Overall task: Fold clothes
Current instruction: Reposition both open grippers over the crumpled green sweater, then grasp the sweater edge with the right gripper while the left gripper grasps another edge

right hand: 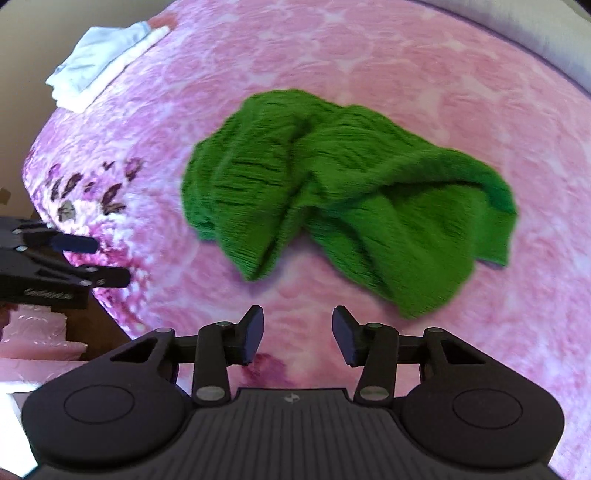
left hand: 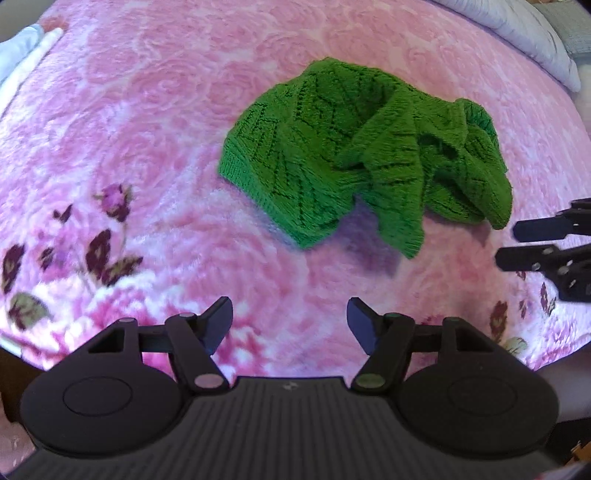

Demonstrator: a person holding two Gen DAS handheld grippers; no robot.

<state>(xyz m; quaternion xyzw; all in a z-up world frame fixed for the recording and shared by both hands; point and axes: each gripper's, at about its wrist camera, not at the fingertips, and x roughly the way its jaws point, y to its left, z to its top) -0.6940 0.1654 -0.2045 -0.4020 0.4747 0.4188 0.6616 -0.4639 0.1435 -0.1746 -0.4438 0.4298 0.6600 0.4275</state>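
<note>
In the left wrist view, a folded white and pale blue cloth [left hand: 26, 55] lies at the upper left edge of the frame on the pink plush bed cover with rose pattern [left hand: 155, 122], whose lower left carries dark purple printed flowers. At the bottom centre the black left gripper [left hand: 290, 319] has its fingers [left hand: 218, 317] spread partly apart with nothing between them, only bed cover showing in the gap. The crumpled green open-knit sweater [left hand: 354, 158] lies in a heap in the middle of the frame, right of centre, apart from those fingers. At the right edge the black right gripper [left hand: 517, 243] reaches in just below the sweater's right end, its fingers a narrow way apart and empty. A grey-white pillow [left hand: 524, 33] sits at the upper right.

In the right wrist view, the left gripper enters at the left edge, and the right gripper's fingers [right hand: 255, 332] at the bottom centre stand partly apart, empty, just short of the sweater's near edge.
</note>
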